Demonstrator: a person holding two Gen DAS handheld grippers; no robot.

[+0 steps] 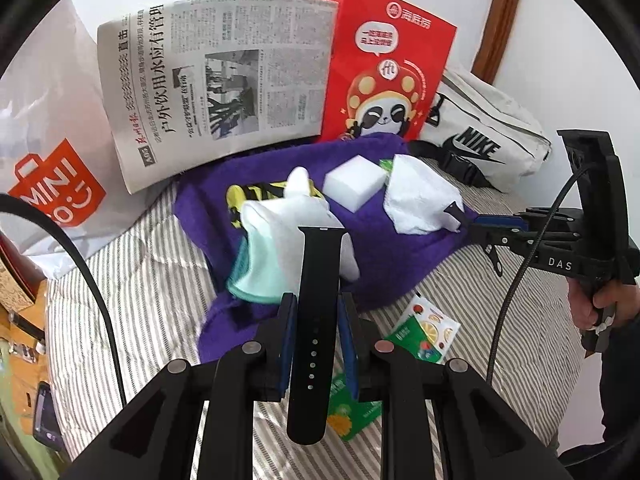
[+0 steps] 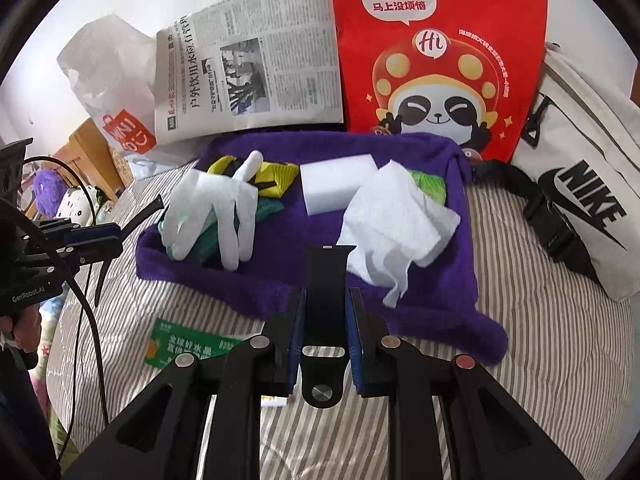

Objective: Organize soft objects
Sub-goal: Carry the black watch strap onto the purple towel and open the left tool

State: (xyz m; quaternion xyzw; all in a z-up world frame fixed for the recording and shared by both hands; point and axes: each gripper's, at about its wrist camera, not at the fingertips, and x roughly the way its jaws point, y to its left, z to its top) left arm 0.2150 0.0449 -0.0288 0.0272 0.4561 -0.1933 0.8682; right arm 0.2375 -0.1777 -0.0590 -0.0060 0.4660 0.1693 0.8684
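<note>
My left gripper (image 1: 318,300) is shut on a black watch strap half with holes (image 1: 316,264), held upright between its blue pads. My right gripper (image 2: 326,294) is shut on the other black strap half (image 2: 326,276), which ends in a metal stud. Both hover over the near edge of a purple towel (image 2: 280,240) on the bed. On the towel lie a white glove (image 2: 216,208), a white sponge block (image 2: 336,184), a crumpled white cloth (image 2: 396,224), a yellow-black cloth (image 2: 276,176) and a green one (image 2: 430,186). The right gripper (image 1: 474,226) shows at the left wrist view's right edge.
Behind the towel lean a newspaper (image 1: 216,80), a red panda bag (image 2: 440,60) and a white Nike bag (image 2: 580,200). A white Miniso plastic bag (image 1: 52,184) lies at left. Green packets (image 1: 424,332) (image 2: 180,348) rest on the striped bedding (image 2: 540,320). A hand (image 1: 608,300) grips the right handle.
</note>
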